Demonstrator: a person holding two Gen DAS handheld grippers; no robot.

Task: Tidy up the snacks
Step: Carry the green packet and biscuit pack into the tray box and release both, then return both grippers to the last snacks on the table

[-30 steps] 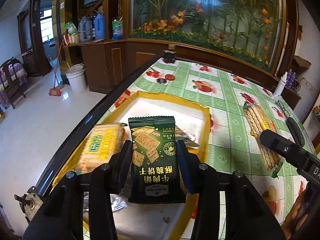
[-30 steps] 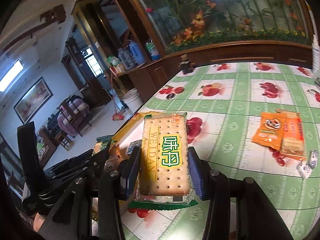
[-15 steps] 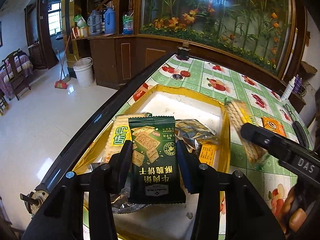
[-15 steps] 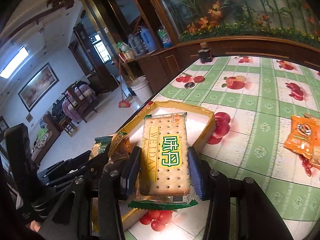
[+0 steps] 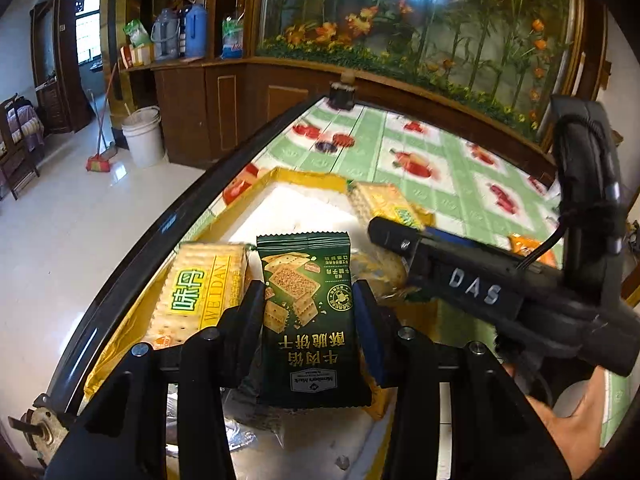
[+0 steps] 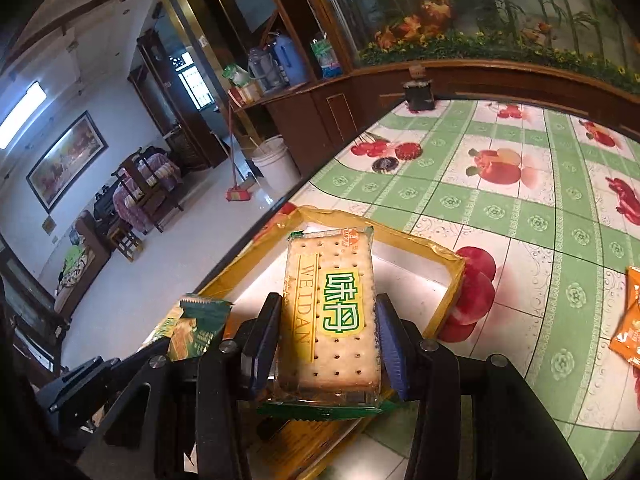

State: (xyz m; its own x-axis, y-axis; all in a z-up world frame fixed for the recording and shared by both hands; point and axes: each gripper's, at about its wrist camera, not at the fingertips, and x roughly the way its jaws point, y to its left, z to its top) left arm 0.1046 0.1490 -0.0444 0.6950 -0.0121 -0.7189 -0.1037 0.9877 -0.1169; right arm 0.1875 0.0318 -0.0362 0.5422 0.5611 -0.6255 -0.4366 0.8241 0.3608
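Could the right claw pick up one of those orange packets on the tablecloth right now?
Probably not yet: the right claw is already shut on a cracker pack, and the orange packets lie off to its side, away from the yellow tray.

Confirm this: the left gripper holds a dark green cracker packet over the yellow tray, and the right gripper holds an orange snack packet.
Not quite. The right gripper holds a clear WEIDAN cracker pack, as the right wrist view shows. The left gripper does hold the dark green cracker packet over the yellow tray.

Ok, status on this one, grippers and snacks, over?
Left gripper shut on green biscuit pack. Right gripper shut on cracker pack, above yellow tray. Another cracker pack already in tray; nothing blocking.
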